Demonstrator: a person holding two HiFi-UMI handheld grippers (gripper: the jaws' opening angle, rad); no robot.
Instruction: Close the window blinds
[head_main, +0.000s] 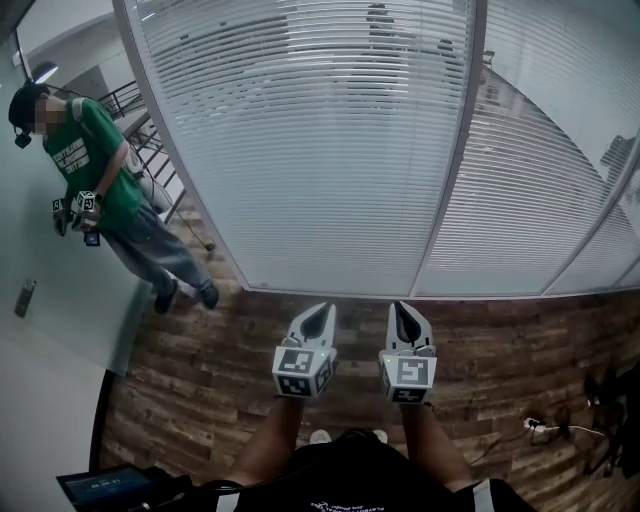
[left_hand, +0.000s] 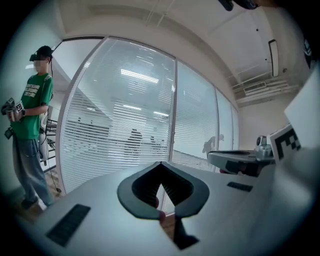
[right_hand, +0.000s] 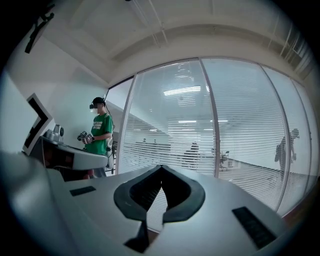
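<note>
White horizontal window blinds (head_main: 320, 150) hang across tall glass panels right in front of me. Their slats stand partly open, and a room with people shows through them (left_hand: 125, 125) (right_hand: 185, 130). My left gripper (head_main: 322, 312) and right gripper (head_main: 400, 310) are held side by side at waist height. Both point at the foot of the blinds without touching them. In the left gripper view the left gripper (left_hand: 161, 165) has its jaws together with nothing between them. The right gripper (right_hand: 161, 168) looks the same in its own view. No cord or wand is in sight.
A person in a green shirt (head_main: 100, 170) stands at the left by a white wall, holding grippers too. A metal mullion (head_main: 455, 150) divides the panels. The floor (head_main: 500, 350) is wood planks, with cables and a plug (head_main: 545, 428) at the right. A small screen (head_main: 100, 488) shows bottom left.
</note>
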